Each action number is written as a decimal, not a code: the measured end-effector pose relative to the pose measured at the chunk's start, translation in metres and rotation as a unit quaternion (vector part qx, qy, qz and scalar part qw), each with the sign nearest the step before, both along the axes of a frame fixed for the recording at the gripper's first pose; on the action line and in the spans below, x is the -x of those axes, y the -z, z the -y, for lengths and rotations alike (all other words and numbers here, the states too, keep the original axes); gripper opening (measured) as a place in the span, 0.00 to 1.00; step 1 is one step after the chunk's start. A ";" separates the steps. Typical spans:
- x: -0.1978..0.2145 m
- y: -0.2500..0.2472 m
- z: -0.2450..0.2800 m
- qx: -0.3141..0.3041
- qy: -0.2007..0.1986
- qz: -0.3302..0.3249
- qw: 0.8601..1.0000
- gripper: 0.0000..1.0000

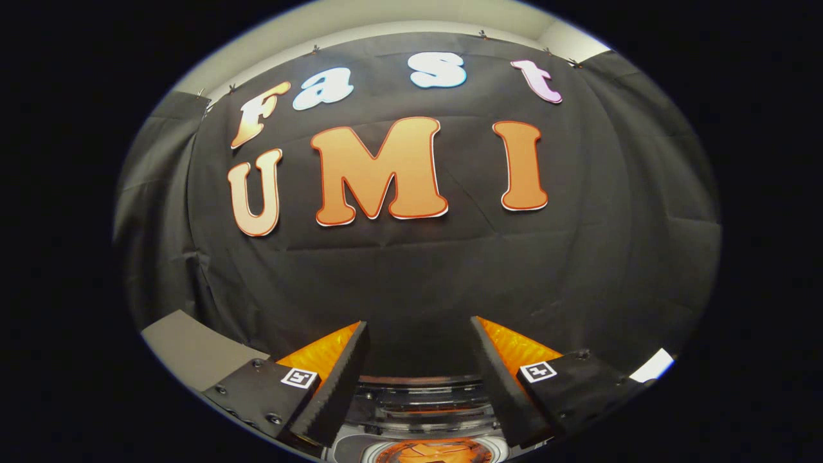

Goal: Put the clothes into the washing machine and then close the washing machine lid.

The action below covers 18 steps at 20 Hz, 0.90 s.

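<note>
Orange cloth, likely the clothes, lies in the washing machine opening below the gripper, whose fingers stand apart, grasping nothing. Loading looks done; next likely comes finding and lowering the lid.

1. Grey table corner, just left of the fingers, meeting the black wall cloth.
2. Fingers spread wide, gripping nothing.
3. Washing machine below them; its support hidden.

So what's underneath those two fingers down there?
Under the open gripper, whose fingers hold nothing, sits the washing machine: a clear lid panel and a round opening with something orange inside. Whether that is clothing, I cannot tell; the fingers cover the sides.
</note>
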<state>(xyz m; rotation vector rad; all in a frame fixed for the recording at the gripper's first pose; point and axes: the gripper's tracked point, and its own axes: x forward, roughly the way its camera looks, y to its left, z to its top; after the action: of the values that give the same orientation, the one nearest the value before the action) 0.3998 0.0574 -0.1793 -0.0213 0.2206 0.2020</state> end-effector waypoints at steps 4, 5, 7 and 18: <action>-0.029 0.032 -0.002 0.008 0.001 -0.041 0.999 0.99; -0.039 0.041 -0.003 0.010 0.004 -0.054 0.998 0.99; -0.052 0.057 -0.003 0.009 0.011 -0.072 0.997 0.99; -0.074 0.088 0.006 0.022 0.030 -0.106 0.994 0.99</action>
<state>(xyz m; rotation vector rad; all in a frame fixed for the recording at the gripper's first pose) 0.4742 0.0517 -0.2674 -0.0375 0.4361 0.1398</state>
